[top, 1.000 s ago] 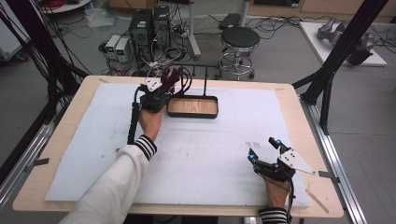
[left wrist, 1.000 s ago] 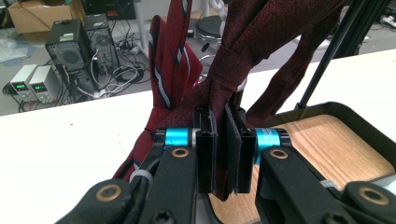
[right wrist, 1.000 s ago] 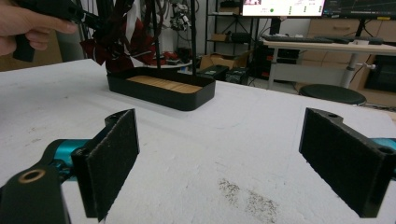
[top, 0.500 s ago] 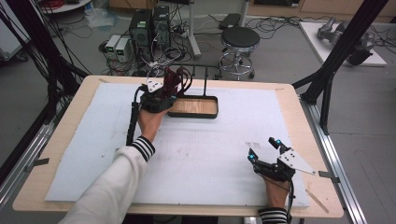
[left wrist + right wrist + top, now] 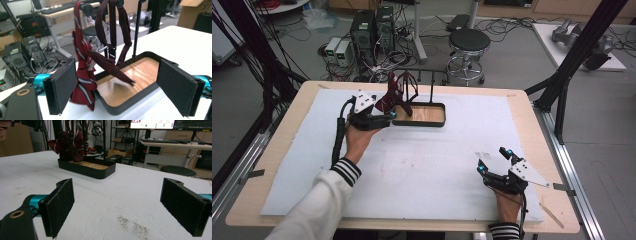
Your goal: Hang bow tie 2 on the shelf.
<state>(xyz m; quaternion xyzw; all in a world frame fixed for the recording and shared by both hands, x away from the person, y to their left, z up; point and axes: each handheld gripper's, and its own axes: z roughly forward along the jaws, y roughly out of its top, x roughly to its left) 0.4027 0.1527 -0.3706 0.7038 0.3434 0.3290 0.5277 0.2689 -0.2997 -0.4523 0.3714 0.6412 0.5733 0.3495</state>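
A dark red striped tie [image 5: 83,80] hangs over the left arm of a black rack [image 5: 136,27] rising from a wooden-floored tray [image 5: 424,114] at the far side of the table [image 5: 272,150], beside darker straps [image 5: 112,37]. The left gripper [image 5: 391,116], its jaws having just been opening, stands wide and empty just left of the tie; the right gripper [image 5: 493,160] rests near right, wide and empty. The tie is probably light, limp and slippery, best pinched across its folded lower bulk.
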